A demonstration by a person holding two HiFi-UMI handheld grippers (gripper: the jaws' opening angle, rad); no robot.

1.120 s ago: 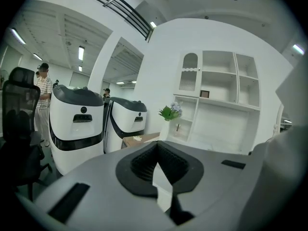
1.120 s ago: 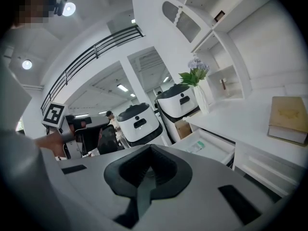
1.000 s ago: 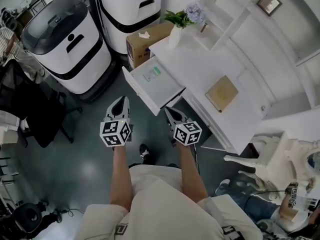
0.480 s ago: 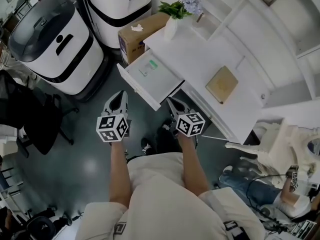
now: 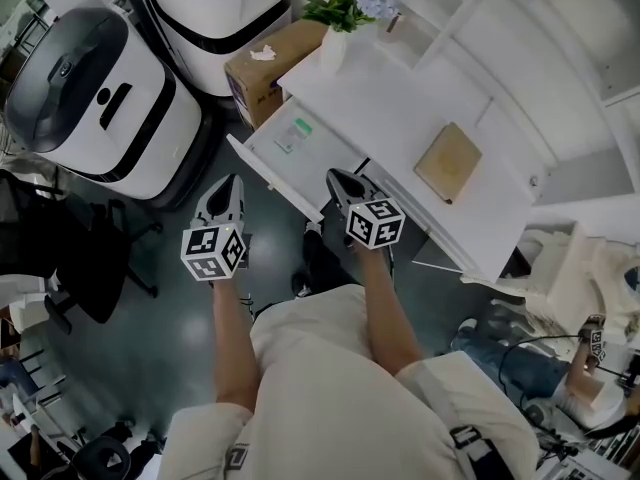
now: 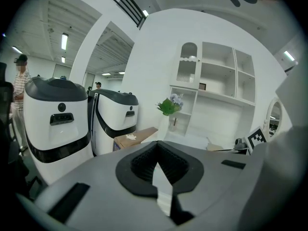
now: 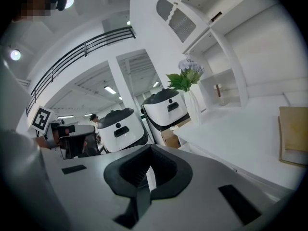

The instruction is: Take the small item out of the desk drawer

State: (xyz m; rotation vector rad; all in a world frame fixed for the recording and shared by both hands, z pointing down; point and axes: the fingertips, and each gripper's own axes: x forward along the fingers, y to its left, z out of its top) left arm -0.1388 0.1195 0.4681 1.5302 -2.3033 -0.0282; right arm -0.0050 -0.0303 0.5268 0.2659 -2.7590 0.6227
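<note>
1. Down in the head view, the open drawer point(image 5: 262, 173) juts from the white desk point(image 5: 400, 108) toward the person. The small item point(image 5: 297, 131), pale with a green patch, lies on the drawer's floor toward the back; it is too small to say just what it is
2. Same view: the left gripper point(image 5: 230, 182) hangs over the dark floor just left of the drawer's front, and the right gripper point(image 5: 335, 177) sits over the drawer's near right corner. Both are apart from the small item. A brown pad point(image 5: 448, 161) lies on the desk, a vase point(image 5: 333, 48) of flowers stands at its far corner, and a cardboard box point(image 5: 260, 68) sits beside that
3. Left gripper view: the left gripper point(image 6: 157, 150) has its jaws pressed together, nothing between them. Beyond stand two white-and-black machines point(image 6: 53, 121), the cardboard box point(image 6: 134, 136) and the vase point(image 6: 172, 123)
4. Right gripper view: the right gripper point(image 7: 150, 154) also has its jaws closed and empty. The desk point(image 7: 240, 129) stretches off to the right, the brown pad point(image 7: 292, 134) at the picture's edge
</note>
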